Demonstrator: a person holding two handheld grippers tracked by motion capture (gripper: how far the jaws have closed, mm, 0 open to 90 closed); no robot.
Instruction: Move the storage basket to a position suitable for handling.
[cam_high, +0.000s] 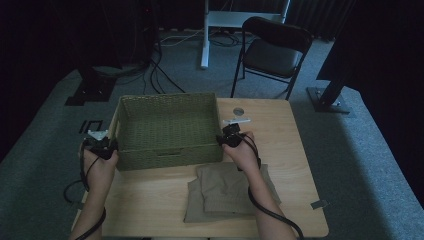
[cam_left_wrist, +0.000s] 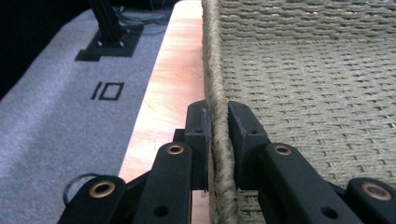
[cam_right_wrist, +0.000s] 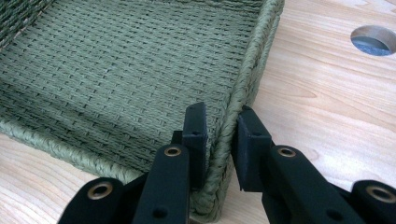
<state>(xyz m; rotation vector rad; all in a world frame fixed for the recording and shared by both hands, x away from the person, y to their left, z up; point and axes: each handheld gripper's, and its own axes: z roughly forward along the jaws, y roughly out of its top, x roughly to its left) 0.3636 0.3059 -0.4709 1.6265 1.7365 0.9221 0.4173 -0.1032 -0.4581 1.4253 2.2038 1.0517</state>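
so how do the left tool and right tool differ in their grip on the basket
The left tool is clamped on the basket rim at its left wall; the right tool straddles the rim of the right wall. The left tool's pads press the rim; the right tool's outer pad stands slightly off it. Both straddle the rim, one jaw inside, one outside.

The basket (cam_high: 167, 130) is olive green, with a tight woven pattern on its walls and floor. The tabletop (cam_high: 150, 200) is light wood with soft grain lines. The folded cloth (cam_high: 225, 192) is plain grey-brown. The jaws of both grippers are black, with small brass-coloured rivets.
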